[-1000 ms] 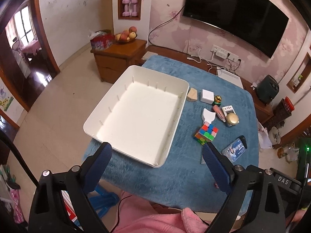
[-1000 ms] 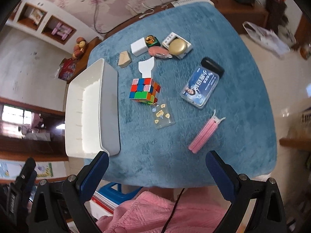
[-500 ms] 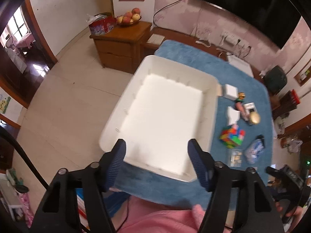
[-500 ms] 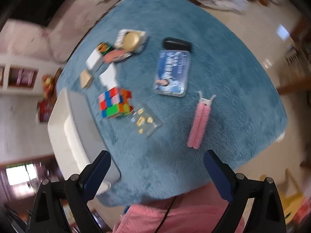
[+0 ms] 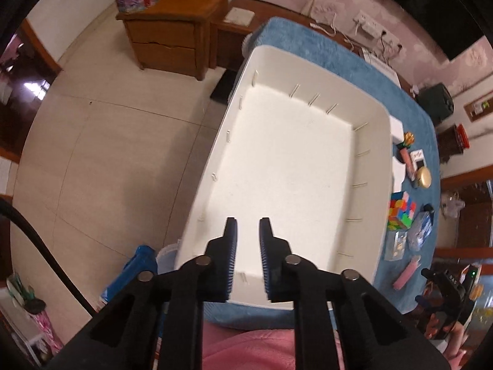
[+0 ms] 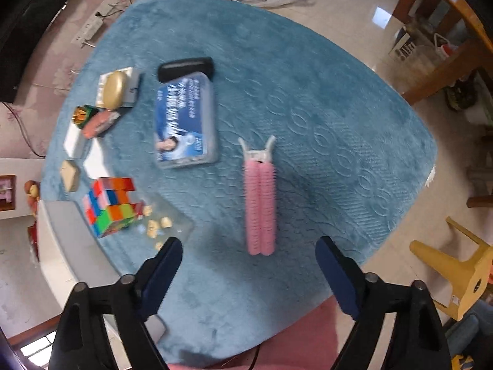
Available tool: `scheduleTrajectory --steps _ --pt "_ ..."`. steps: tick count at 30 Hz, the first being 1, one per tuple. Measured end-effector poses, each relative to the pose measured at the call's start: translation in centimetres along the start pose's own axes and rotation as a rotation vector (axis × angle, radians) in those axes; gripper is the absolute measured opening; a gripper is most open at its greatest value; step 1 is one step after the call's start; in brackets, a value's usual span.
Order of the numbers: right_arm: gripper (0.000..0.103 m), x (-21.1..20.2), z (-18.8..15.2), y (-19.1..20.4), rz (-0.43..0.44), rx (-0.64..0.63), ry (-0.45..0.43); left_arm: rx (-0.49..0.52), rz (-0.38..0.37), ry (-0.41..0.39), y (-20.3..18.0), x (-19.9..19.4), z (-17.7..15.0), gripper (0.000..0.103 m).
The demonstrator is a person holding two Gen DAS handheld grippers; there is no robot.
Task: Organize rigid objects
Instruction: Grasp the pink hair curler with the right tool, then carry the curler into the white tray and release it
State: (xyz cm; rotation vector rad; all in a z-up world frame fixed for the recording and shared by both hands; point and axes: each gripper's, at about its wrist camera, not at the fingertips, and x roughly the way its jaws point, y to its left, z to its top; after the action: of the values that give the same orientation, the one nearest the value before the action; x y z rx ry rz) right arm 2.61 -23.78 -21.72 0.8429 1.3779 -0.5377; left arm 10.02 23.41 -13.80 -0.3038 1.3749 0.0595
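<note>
A white tray (image 5: pixel 382 166) fills the left half of the blue-covered table. My left gripper (image 5: pixel 248 220) points down over its near end. Its jaws are closing to a narrow slit with nothing between them. Loose items lie right of the tray: a colour cube (image 6: pixel 111 209), a clear packet (image 6: pixel 160 225), a blue box (image 6: pixel 185 123), a black case (image 6: pixel 185 67) and a pink hair roller (image 6: pixel 260 203). My right gripper (image 6: pixel 248 243) hangs over the roller's near end. Its jaws are closing and stand wide on either side, with the pads clear of the roller.
Smaller pieces sit at the far side: a gold disc on a white box (image 6: pixel 115 88), a white block (image 6: pixel 74 141), a beige wedge (image 6: pixel 70 175). A wooden cabinet (image 5: pixel 172 30) stands beyond the tray, a yellow stool (image 6: pixel 456 271) right of the table. Pink clothing (image 6: pixel 292 339) borders the near edge.
The left gripper swung left and down over the tray, and its jaws narrowed from wide apart to a slit. The right gripper rolled and sank toward the pink roller, its jaws narrowing a little.
</note>
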Motion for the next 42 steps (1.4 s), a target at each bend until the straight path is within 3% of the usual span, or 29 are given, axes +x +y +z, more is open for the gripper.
scheduleTrajectory --steps 8,11,16,19,24,30,38,42 --pt "0.068 3.0 0.0 -0.9 -0.031 0.027 -0.008 0.092 -0.074 -0.018 2.2 2.7 1.6 0.006" --pt "0.061 4.0 0.1 -1.5 -0.012 0.041 -0.008 0.125 -0.064 0.007 2.7 4.0 1.9 0.004" --pt "0.050 5.3 0.4 -2.5 -0.044 0.055 -0.017 0.100 -0.121 0.042 3.7 5.7 1.6 0.004" --pt "0.049 5.6 0.4 -2.7 -0.053 0.042 -0.040 0.106 -0.106 0.047 4.2 6.3 1.7 0.004" --pt "0.027 5.6 0.3 -1.8 -0.092 -0.020 -0.093 0.138 -0.095 0.077 3.6 7.1 1.3 0.004" --pt "0.026 5.0 -1.2 0.3 -0.114 -0.072 -0.113 0.194 -0.090 0.104 2.9 7.6 1.0 0.002" --pt "0.026 2.0 -3.9 3.1 -0.069 -0.111 -0.134 0.246 -0.075 0.138 1.9 8.0 0.3 0.002" --pt "0.026 -0.1 -5.7 5.7 -0.021 -0.166 -0.148 0.289 0.034 0.130 1.5 7.8 -0.1 0.002"
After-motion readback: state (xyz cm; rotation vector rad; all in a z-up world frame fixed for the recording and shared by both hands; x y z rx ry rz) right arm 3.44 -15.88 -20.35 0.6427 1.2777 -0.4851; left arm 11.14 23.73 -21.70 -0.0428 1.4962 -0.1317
